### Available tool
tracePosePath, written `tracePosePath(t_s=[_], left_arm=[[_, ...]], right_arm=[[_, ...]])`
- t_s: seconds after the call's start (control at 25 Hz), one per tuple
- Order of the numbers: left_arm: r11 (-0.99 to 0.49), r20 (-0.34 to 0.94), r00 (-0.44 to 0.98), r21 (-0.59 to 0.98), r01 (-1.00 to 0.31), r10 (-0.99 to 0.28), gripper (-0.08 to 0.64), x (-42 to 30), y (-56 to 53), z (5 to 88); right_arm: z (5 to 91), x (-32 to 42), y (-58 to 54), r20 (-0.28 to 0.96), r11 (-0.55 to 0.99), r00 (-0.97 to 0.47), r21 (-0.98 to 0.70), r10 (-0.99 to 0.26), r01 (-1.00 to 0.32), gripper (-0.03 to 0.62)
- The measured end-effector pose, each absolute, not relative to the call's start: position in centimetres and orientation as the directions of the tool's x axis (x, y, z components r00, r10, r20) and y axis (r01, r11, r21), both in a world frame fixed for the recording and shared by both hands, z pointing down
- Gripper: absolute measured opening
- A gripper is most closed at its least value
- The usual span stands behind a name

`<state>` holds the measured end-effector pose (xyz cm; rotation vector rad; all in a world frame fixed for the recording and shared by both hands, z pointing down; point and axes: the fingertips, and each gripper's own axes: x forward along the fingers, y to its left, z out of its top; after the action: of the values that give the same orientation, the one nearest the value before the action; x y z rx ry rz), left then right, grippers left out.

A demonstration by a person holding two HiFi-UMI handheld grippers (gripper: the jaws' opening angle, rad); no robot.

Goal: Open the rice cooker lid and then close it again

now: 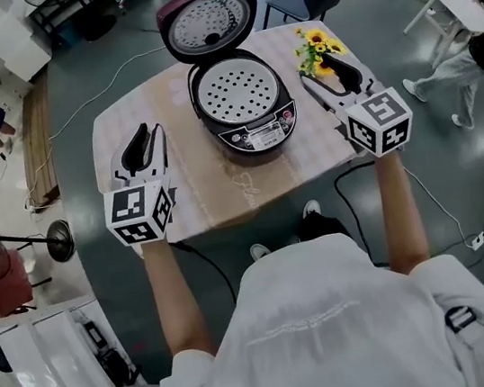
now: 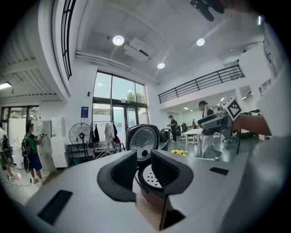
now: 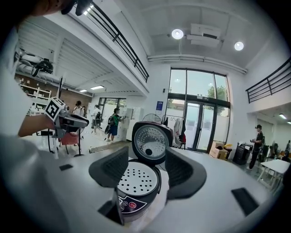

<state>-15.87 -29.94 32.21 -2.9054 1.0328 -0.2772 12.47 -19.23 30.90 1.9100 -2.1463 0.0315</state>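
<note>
I'm seeing the dark maroon round rice cooker point(image 1: 243, 110) sitting mid-table on the pale tabletop with rounded corners point(image 1: 215, 197), control panel facing me. Its hinged lid point(image 1: 208, 20) is standing fully up at the back, silver inner face showing, and the perforated metal plate point(image 1: 236, 89) inside the pot is lying exposed.

I'm holding the left gripper point(image 1: 143, 131) over the table's left part, well apart from the cooker. In the left gripper view its black jaws are standing a narrow gap apart with nothing between them, and the cooker point(image 2: 144, 141) is showing beyond them.

I'm holding the right gripper point(image 1: 318, 71) off the cooker's right side, near it but not touching, just beside the small bunch of yellow sunflowers point(image 1: 317, 44). In the right gripper view its jaws are spread wide and gripping nothing, framing the open cooker point(image 3: 136, 182) beyond them.
</note>
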Motion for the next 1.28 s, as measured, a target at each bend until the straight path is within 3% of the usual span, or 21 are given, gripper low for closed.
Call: tracePosePath(t_s=[0.8, 1.28], left_arm=[[-0.742, 0.148, 0.727, -0.136, -0.657, -0.671, 0.107, -13.4, -37.0, 30.6], [-0.777, 0.186, 0.755, -0.181, -0.603, -0.629, 0.16, -7.9, -43.1, 29.9]], right_arm=[[30.2, 16.6, -27.8, 0.164, 0.188, -0.16, 0.171, -0.973, -0.967, 0.25], [29.9, 20.8, -35.2, 0.187, 0.253, -0.217, 0.197, -0.958, -0.947, 0.25]])
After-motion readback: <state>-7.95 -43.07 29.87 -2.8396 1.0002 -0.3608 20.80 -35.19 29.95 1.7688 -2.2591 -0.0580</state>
